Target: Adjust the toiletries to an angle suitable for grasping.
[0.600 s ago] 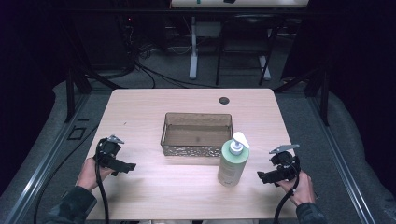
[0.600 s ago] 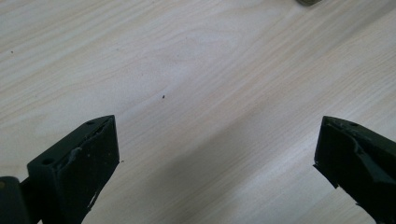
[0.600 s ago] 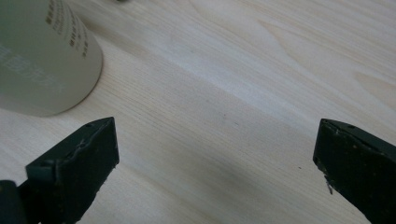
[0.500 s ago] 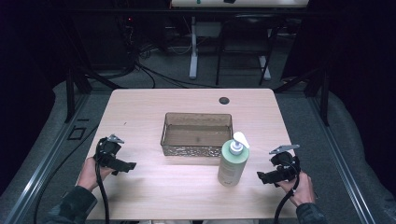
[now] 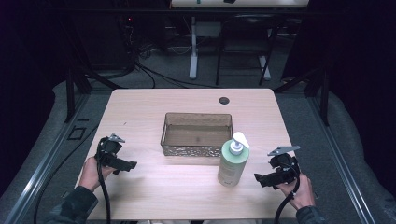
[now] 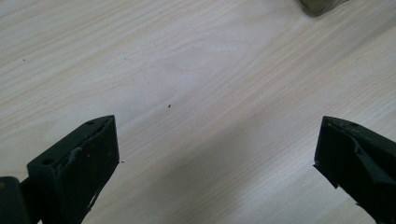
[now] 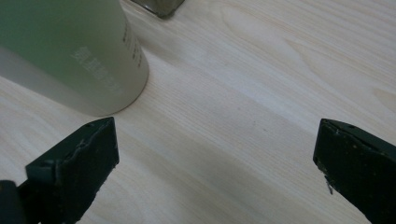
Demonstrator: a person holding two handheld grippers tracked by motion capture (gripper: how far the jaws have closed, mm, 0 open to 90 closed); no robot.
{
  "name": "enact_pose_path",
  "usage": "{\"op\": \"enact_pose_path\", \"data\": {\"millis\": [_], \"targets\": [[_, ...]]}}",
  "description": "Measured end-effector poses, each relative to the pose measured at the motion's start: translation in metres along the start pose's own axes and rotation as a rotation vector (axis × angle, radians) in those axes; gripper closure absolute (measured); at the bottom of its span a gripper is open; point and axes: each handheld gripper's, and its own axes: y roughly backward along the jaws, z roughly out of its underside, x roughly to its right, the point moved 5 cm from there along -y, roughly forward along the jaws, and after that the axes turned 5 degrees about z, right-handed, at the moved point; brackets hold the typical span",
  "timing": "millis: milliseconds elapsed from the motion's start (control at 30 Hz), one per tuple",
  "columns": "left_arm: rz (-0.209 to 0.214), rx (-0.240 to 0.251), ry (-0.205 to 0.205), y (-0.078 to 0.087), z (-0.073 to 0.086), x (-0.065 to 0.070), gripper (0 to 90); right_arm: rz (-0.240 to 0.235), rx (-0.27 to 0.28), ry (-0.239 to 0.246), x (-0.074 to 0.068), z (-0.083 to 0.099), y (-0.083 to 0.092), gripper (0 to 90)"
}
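A pale green pump bottle point(image 5: 232, 161) with a white pump head stands upright on the wooden table point(image 5: 140, 107), just in front of a clear brownish tray point(image 5: 197, 134). My right gripper point(image 5: 259, 179) rests low at the table's front right, a short way right of the bottle, jaws wide open and empty. In the right gripper view the bottle's base point(image 7: 84, 56) stands ahead at upper left of my right gripper point(image 7: 215, 163). My left gripper point(image 5: 128, 165) rests at the front left, open, over bare wood. In the left gripper view my left gripper point(image 6: 215, 163) has nothing between its jaws.
A round dark cable hole point(image 5: 224, 100) sits near the table's far edge. The tray's corner point(image 6: 322, 5) peeks in at the top of the left gripper view. Cables trail from both grippers off the front edge. Dark floor, cables and desk legs lie beyond the table.
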Motion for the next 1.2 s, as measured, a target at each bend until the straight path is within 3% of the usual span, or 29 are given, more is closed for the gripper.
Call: {"op": "enact_pose_path", "data": {"millis": [367,633,867,1200], "targets": [[0.003,-0.011,-0.002,-0.002,0.0,0.0,0.0,-0.049,0.025,0.015,-0.018,-0.002,0.006,0.0],[0.002,-0.003,-0.002,-0.002,-0.001,0.002,0.0,-0.053,0.038,0.014,-0.02,-0.003,0.01,0.0],[-0.005,-0.008,-0.007,-0.001,-0.001,0.004,0.0,-0.076,0.05,0.042,-0.026,-0.005,0.013,0.0],[-0.001,-0.024,-0.006,-0.005,-0.001,0.002,0.0,-0.147,0.079,0.082,-0.044,-0.009,0.012,0.0]]}}
